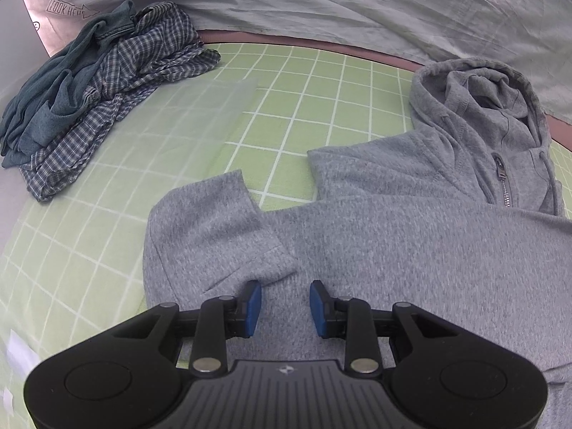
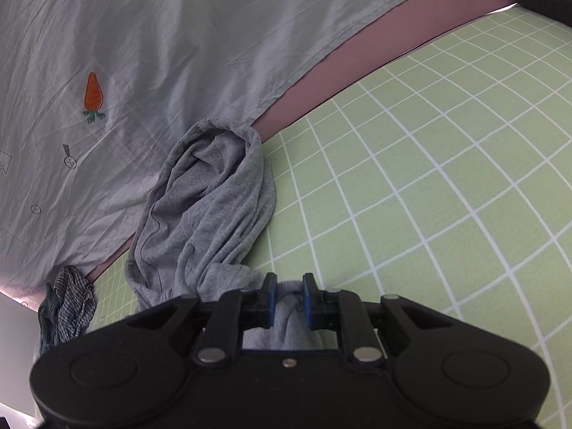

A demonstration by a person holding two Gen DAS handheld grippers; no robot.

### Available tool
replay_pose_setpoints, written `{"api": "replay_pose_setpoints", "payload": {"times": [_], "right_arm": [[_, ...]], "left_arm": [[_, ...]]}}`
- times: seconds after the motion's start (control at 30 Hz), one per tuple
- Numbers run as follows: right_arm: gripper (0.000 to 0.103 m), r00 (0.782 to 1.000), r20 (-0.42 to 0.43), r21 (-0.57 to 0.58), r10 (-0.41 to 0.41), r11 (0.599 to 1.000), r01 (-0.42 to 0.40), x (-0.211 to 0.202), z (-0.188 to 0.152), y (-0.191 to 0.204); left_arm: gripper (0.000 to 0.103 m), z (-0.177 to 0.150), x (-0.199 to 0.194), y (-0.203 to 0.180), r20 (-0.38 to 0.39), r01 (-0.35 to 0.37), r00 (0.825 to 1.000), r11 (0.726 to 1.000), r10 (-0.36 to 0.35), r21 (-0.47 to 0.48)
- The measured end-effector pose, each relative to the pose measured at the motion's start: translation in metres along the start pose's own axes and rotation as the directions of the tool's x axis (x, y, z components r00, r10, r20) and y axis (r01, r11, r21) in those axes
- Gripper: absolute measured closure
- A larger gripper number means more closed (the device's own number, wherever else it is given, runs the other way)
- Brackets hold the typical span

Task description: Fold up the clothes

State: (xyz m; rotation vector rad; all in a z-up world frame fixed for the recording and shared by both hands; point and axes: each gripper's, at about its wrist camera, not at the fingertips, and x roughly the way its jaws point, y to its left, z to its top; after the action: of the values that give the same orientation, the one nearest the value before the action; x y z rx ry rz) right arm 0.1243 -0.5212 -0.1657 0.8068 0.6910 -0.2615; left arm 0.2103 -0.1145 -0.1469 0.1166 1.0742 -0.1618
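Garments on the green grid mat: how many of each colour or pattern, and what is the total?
Grey: 1, the grey zip hoodie
Teal: 1, the teal garment in the pile
Blue-and-white check: 1, the checked shirt in the same pile
Total: 3

Pale grey-white wrinkled cotton sheet (image 1: 321, 3) behind green gridded mat: outlined arrow-shaped sign (image 1: 71, 8), far left in left wrist view, capitals reading roughly "LOOK HERE" (first and last letters unclear, arrow pointing right). Small round face doodles on same sheet carry no legible text. Nothing else readable.
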Motion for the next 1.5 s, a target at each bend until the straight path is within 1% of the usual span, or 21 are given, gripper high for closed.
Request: {"api": "replay_pose_setpoints", "payload": {"times": [0.13,0.2,0.27,0.3,0.37,0.43,0.53,0.6,0.73,0.83,0.97,1.03,1.13,1.37,1.4,1.5], "right_arm": [[0.087,0.999,0.028,0.006,-0.021,1.0,0.021,0.001,0.012,0.0],[0.084,0.998,0.046,0.009,-0.038,0.999,0.037,-0.008,0.01,0.0],[0.071,0.997,0.053,0.016,-0.064,0.998,0.064,-0.021,0.004,0.002],[0.07,0.996,0.047,0.025,-0.074,0.997,0.073,-0.027,-0.001,0.002],[0.07,0.997,0.022,0.046,-0.069,0.997,0.068,-0.036,-0.014,0.0],[0.07,0.999,-0.008,0.066,-0.047,0.997,0.047,-0.04,-0.025,-0.002],[0.07,0.999,-0.046,0.064,-0.027,0.998,0.03,-0.036,-0.036,0.0],[0.07,0.998,-0.061,0.062,-0.019,0.998,0.023,-0.031,-0.038,0.001],[0.07,0.996,-0.084,0.074,0.012,0.997,-0.005,-0.015,-0.028,0.002],[0.07,0.995,-0.087,0.113,0.043,0.993,-0.033,-0.004,-0.016,-0.002],[0.082,0.991,-0.097,0.132,0.089,0.988,-0.076,0.009,-0.002,-0.006],[0.083,0.99,-0.101,0.145,0.102,0.986,-0.087,0.015,0.001,-0.008],[0.083,0.988,-0.09,0.179,0.123,0.978,-0.105,0.019,0.002,-0.014],[0.083,0.989,-0.056,0.219,0.135,0.968,-0.119,0.021,0.006,-0.021],[0.083,0.99,-0.045,0.222,0.137,0.967,-0.123,0.021,0.008,-0.022],[0.084,0.991,0.04,0.254,0.131,0.958,-0.136,0.013,0.022,-0.027]], "left_arm": [[0.071,0.0,0.0,0.0,0.001,0.0,1.0,1.0,0.0,-0.005],[0.071,0.0,-0.001,0.001,0.003,0.0,1.0,1.0,0.0,-0.009],[0.071,0.0,-0.001,0.0,0.004,-0.001,1.0,1.0,0.001,-0.01],[0.071,0.0,-0.001,0.0,0.005,-0.002,1.0,1.0,0.002,-0.011],[0.071,0.0,-0.001,0.0,0.005,-0.001,1.0,1.0,0.001,-0.011],[0.071,0.0,-0.001,0.001,0.004,0.0,1.0,1.0,0.0,-0.01],[0.071,0.0,0.0,0.001,0.002,0.002,1.0,1.0,-0.002,-0.01],[0.071,0.0,0.0,0.001,0.001,0.004,1.0,1.0,-0.004,-0.009],[0.071,0.001,0.0,0.002,-0.001,0.007,1.0,1.0,-0.007,-0.009],[0.071,0.001,0.0,0.002,-0.002,0.007,1.0,1.0,-0.007,-0.009],[0.07,0.001,0.0,0.002,-0.003,0.005,1.0,1.0,-0.005,-0.012],[0.07,0.002,-0.001,0.001,-0.004,0.005,1.0,1.0,-0.005,-0.015],[0.07,0.002,-0.001,0.002,-0.006,0.006,1.0,1.0,-0.006,-0.015],[0.07,0.002,-0.001,0.002,-0.008,0.008,1.0,1.0,-0.008,-0.014],[0.07,0.002,-0.001,0.002,-0.007,0.009,1.0,1.0,-0.009,-0.014],[0.07,0.003,-0.001,0.002,-0.007,0.009,1.0,1.0,-0.009,-0.014]]}}
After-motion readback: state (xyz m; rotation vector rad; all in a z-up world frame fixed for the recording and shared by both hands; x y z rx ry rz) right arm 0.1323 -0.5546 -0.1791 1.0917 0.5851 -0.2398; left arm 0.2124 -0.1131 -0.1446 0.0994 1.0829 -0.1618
